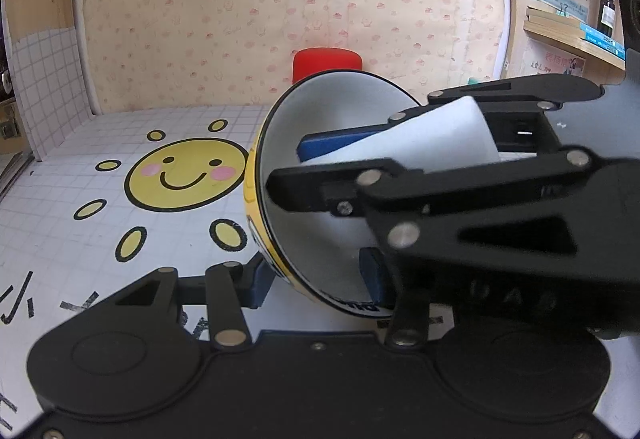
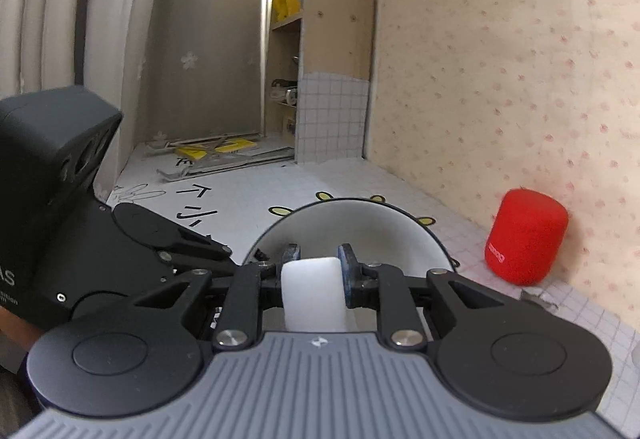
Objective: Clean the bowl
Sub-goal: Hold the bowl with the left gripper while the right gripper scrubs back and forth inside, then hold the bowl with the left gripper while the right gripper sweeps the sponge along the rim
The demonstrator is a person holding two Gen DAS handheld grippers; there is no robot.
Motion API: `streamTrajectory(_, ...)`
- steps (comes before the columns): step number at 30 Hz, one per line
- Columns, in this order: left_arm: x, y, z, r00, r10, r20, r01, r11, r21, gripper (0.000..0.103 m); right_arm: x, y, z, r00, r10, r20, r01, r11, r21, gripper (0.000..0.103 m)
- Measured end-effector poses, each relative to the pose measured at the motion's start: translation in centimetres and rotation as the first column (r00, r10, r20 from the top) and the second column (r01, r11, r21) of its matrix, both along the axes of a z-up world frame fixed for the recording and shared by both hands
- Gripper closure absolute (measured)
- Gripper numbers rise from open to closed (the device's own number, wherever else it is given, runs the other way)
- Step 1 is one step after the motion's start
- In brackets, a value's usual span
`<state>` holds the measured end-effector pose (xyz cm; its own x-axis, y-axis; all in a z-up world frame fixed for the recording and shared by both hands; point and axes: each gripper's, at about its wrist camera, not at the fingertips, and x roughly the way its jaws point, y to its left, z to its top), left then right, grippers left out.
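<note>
The glossy, yellow-sided white ceramic bowl (image 1: 320, 175) is held tilted above the table (image 1: 80, 167), its rim clamped by the left gripper (image 1: 316, 279). The right gripper (image 2: 318, 259), nearly shut, pinches a soft white sponge block (image 2: 314, 291) inside it. Judged rigid, slippery, breakable; the rim grip is best kept.

The right claw (image 1: 304, 163) covers the right side of the bowl (image 1: 320, 119) in the left wrist view, and the white block (image 1: 432, 135) it grips hides part of the bowl's inside. Beyond the bowl's rim, only the top of the red speaker (image 1: 326, 59) shows. In the right wrist view the claw hides the bowl's lower half. Shelf labels are too small to read.
</note>
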<state>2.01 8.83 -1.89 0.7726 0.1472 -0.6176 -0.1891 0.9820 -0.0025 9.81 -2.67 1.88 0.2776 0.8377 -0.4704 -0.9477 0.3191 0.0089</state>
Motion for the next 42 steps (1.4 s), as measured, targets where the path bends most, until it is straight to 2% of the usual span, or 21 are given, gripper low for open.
streamTrajectory(6,-0.22,-0.22,0.01,1.000,0.002,-0.001,-0.002,1.000,0.025,0.047,0.04,-0.03,0.00,1.000,0.005,-0.008,-0.005,1.000,-0.002,0.082)
streamTrajectory(9,-0.22,-0.20,0.12,1.000,0.018,-0.006,-0.018,0.998,0.061,0.032,0.06,-0.05,0.00,1.000,0.007,-0.012,-0.007,1.000,-0.003,0.082)
streamTrajectory(12,-0.20,-0.18,0.14,1.000,0.010,-0.002,-0.009,0.997,0.082,0.030,0.08,-0.06,0.00,1.000,0.009,-0.016,-0.009,1.000,-0.003,0.082)
streamTrajectory(14,-0.13,0.04,0.07,1.000,0.003,-0.002,-0.003,0.998,0.058,0.034,0.10,-0.07,0.00,1.000,0.011,-0.019,-0.011,1.000,-0.004,0.082)
streamTrajectory(16,-0.05,0.46,0.09,1.000,-0.016,-0.006,0.016,1.000,0.003,0.050,0.11,-0.08,0.00,1.000,0.012,-0.022,-0.013,1.000,-0.004,0.081)
streamTrajectory(18,-0.10,0.33,0.22,1.000,-0.024,-0.004,0.024,1.000,0.006,0.058,0.12,-0.09,0.00,1.000,0.014,-0.024,-0.014,1.000,-0.005,0.081)
streamTrajectory(38,-0.99,0.17,0.32,1.000,-0.007,-0.001,0.007,1.000,-0.011,0.059,0.26,-0.19,0.00,0.998,0.029,-0.051,-0.030,0.999,-0.010,0.082)
streamTrajectory(42,-0.75,0.34,0.37,1.000,-0.005,0.001,0.005,1.000,-0.007,0.059,0.56,-0.55,0.14,0.999,-0.012,-0.043,0.014,0.999,0.033,0.082)
